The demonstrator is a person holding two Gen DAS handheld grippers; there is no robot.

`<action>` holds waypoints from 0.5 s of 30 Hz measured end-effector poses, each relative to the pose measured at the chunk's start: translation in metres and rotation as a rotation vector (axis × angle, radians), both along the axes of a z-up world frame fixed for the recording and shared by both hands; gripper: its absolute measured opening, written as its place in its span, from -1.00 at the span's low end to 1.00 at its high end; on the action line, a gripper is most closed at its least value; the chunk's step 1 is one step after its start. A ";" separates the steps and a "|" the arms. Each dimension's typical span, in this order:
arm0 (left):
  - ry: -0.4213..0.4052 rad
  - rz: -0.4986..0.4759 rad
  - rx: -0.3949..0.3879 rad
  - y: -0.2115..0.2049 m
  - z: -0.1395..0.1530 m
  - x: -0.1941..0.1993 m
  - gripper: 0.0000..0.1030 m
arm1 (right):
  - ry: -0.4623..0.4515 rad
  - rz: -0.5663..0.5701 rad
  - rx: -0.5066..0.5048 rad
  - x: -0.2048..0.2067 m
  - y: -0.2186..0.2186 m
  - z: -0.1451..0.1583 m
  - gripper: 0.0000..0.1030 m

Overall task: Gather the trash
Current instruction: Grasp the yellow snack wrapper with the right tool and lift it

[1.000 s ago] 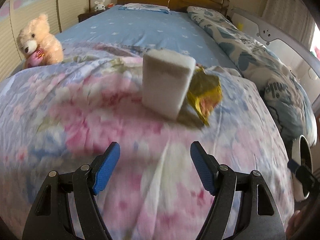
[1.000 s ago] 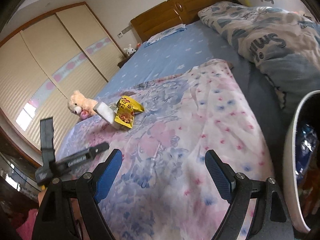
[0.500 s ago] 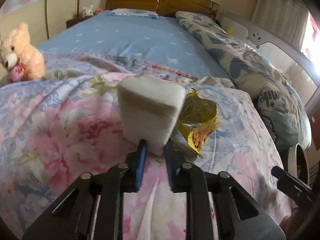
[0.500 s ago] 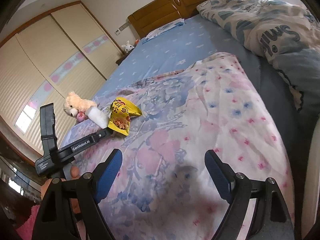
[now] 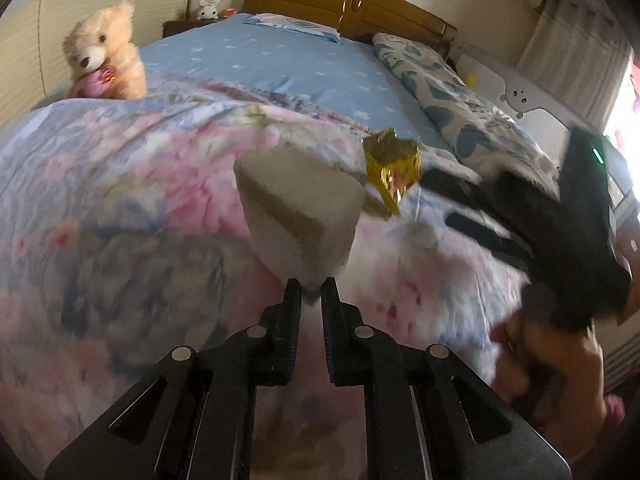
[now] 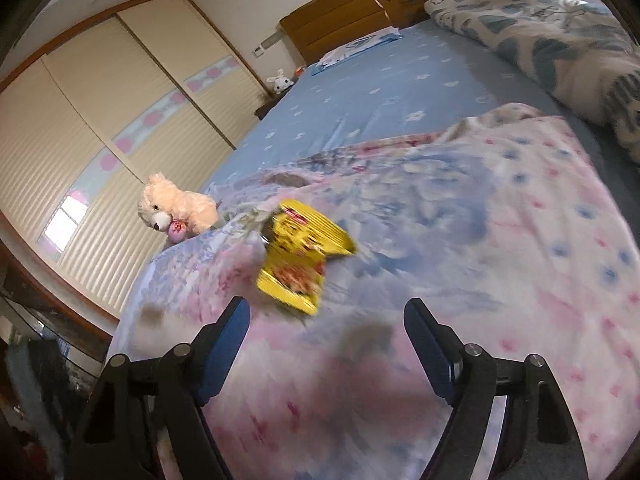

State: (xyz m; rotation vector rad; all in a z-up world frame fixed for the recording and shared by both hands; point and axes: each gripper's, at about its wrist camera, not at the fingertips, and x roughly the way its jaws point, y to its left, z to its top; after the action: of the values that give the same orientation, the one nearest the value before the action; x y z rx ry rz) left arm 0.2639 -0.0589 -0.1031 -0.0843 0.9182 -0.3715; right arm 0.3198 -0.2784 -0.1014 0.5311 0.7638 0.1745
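A white foam block (image 5: 298, 216) hangs over the floral quilt (image 5: 120, 200), pinched at its lower corner by my left gripper (image 5: 311, 300), which is shut on it. Just behind it to the right lies a crumpled yellow snack wrapper (image 5: 394, 172). In the right wrist view the same wrapper (image 6: 300, 256) lies on the quilt just ahead of my right gripper (image 6: 326, 332). That gripper's jaws are wide and closing, with nothing between them. It also shows blurred at the right of the left wrist view (image 5: 520, 220), held by a hand (image 5: 560, 360).
A cream teddy bear (image 5: 104, 52) (image 6: 176, 208) sits at the quilt's far left edge. Beyond lie a blue sheet (image 6: 400, 92), a rolled patterned duvet (image 6: 560, 40) on the right and a wooden headboard (image 5: 344, 0). Sliding wardrobe doors (image 6: 100, 120) line the left wall.
My left gripper closed on the white block's lower corner and carried it off the quilt. My right gripper slid left across the bed up to the yellow wrapper, and the white bin left its view.
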 end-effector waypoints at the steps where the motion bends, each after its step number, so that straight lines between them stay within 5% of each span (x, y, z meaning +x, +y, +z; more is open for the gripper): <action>1: 0.001 0.001 0.000 0.001 -0.001 -0.003 -0.83 | 0.001 0.001 0.001 0.004 0.002 -0.001 0.55; 5: -0.001 0.011 -0.018 0.006 -0.003 -0.006 -0.84 | 0.004 -0.002 0.011 0.021 0.008 -0.003 0.47; 9: -0.014 -0.002 0.002 0.002 -0.003 -0.007 -0.84 | 0.006 0.000 0.018 0.030 0.011 -0.009 -0.16; 15: -0.036 -0.017 0.017 0.000 0.000 -0.014 -0.84 | -0.009 0.010 -0.014 0.000 0.008 0.004 -0.44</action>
State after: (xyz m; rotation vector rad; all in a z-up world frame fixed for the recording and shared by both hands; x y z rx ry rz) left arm 0.2501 -0.0584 -0.1027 -0.0536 0.8869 -0.3800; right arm 0.3203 -0.2700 -0.0971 0.5135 0.7586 0.1806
